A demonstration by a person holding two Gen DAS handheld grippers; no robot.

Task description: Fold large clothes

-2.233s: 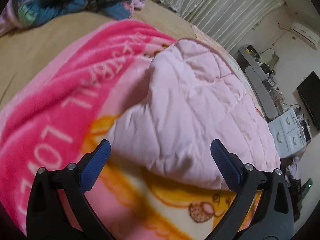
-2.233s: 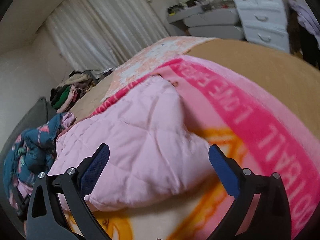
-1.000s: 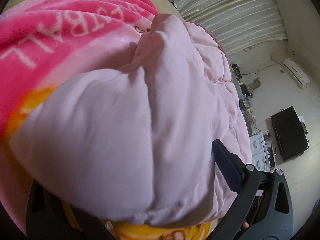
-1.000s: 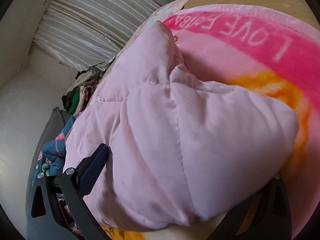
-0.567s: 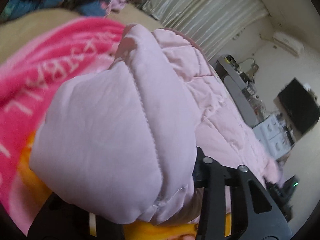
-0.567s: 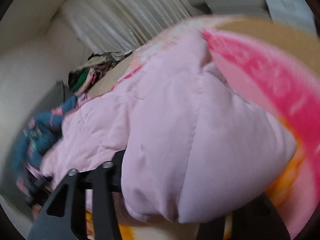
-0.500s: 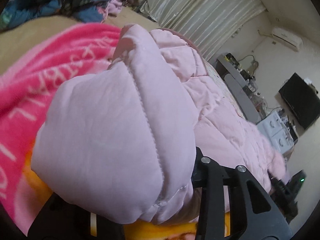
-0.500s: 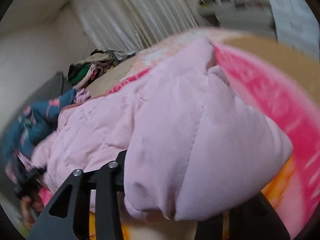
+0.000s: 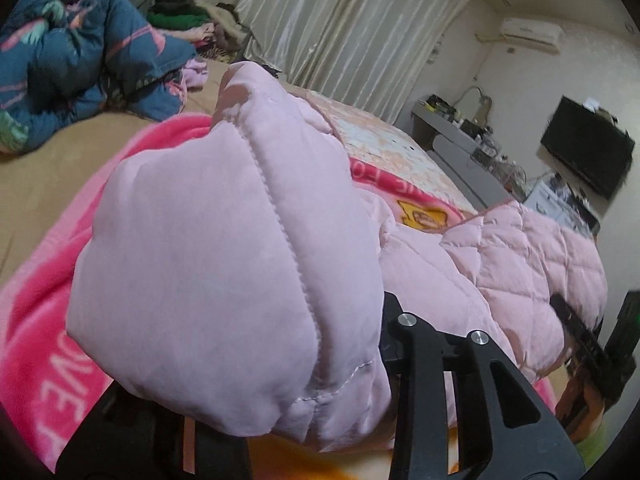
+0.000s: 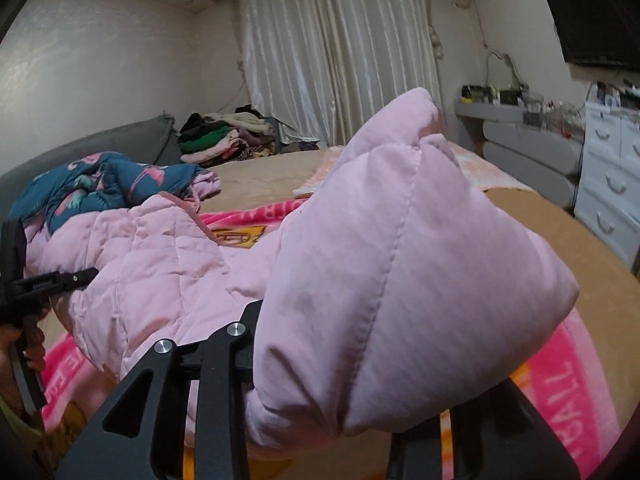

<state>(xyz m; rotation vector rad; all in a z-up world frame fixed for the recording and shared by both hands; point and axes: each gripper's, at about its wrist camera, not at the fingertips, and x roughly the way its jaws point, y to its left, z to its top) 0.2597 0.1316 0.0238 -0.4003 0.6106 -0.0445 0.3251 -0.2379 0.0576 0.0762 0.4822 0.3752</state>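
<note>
While both black two-finger grippers, left [image 9: 320, 364] and right [image 10: 320, 360], stand clamped on puffy corners of the pale pink quilted jacket [image 9: 224, 280], its bulk hides their fingertips. The jacket sags across a hot-pink fleece blanket [image 9: 40, 320] (white letters "OVE" readable) on the tan bed [image 10: 540, 216]. A crumpled navy flamingo-print quilt [image 9: 72, 52] lies near the bed's far corner.

1. Left gripper [image 9: 256, 420]: matte black skeletal frame with triangular cutouts and silver round screw heads at the pivots.
2. Right gripper [image 10: 320, 420]: same black frame, same silver screws.
3. Bare skin of a hand [image 10: 24, 344] on a black handle.
</note>
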